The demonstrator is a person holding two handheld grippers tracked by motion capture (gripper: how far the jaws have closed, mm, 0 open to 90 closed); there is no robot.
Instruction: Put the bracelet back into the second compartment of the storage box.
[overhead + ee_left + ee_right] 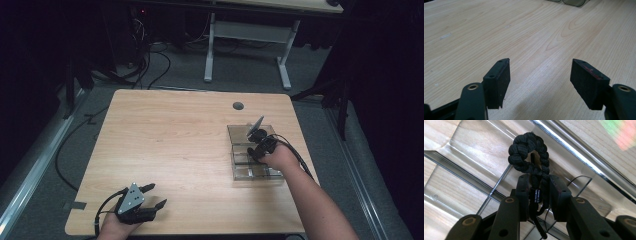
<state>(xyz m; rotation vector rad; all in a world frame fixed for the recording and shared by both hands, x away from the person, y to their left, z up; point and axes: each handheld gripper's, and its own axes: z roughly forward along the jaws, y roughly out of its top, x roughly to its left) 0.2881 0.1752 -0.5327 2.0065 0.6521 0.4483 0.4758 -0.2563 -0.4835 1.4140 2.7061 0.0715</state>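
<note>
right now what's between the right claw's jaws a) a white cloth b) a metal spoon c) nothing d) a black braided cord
d: the right claw pinches a black braided cord, its loop sticking out above the clear divided tray.

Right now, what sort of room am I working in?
Probably a lab or recording workspace, not a home: a bare light wooden table with a cable port, loose black cables on grey carpet, dark surroundings, and a second white-legged desk behind.
</note>
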